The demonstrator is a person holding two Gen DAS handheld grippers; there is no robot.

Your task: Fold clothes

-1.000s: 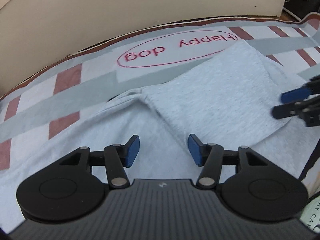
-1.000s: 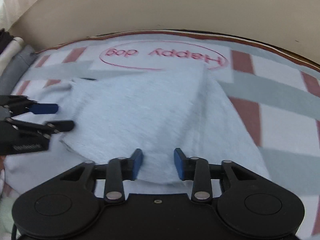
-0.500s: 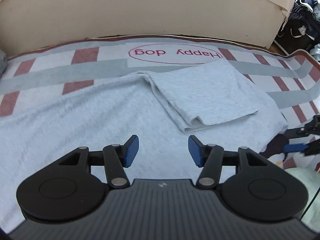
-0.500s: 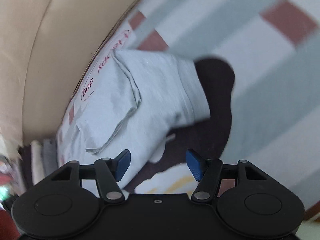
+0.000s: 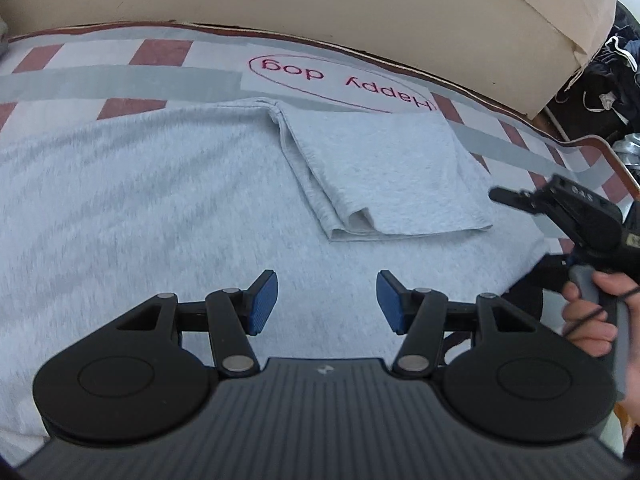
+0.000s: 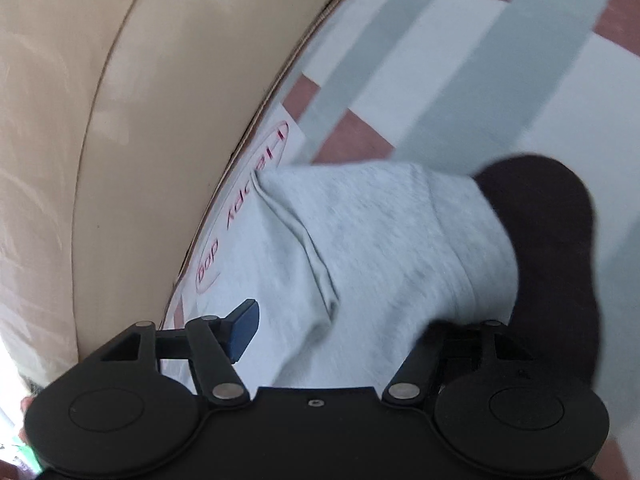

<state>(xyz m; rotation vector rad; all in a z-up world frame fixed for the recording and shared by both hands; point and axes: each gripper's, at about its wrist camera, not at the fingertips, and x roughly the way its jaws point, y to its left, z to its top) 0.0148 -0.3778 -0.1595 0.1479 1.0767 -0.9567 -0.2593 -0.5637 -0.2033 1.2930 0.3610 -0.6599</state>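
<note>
A light grey garment (image 5: 140,208) lies spread on a striped blanket (image 5: 120,80), with one part folded over into a flap (image 5: 384,176) at the far right. My left gripper (image 5: 326,300) is open and empty, just above the garment's near part. My right gripper (image 6: 336,320) is open at the garment's right edge (image 6: 380,248). Cloth lies between its jaws, its right fingertip is hidden under the fabric, and its left pad (image 6: 242,330) shows. It also shows in the left wrist view (image 5: 568,208), held by a hand.
A beige padded wall (image 5: 320,4) runs behind the blanket. The blanket carries a red "Happy dog" oval (image 5: 340,76). A dark cloth (image 6: 552,248) lies under the garment's right edge. Dark clutter (image 5: 612,80) sits off the far right corner.
My left gripper has drawn back, still open. My right gripper has swung off the folded flap round to the garment's right edge and moved in over the cloth.
</note>
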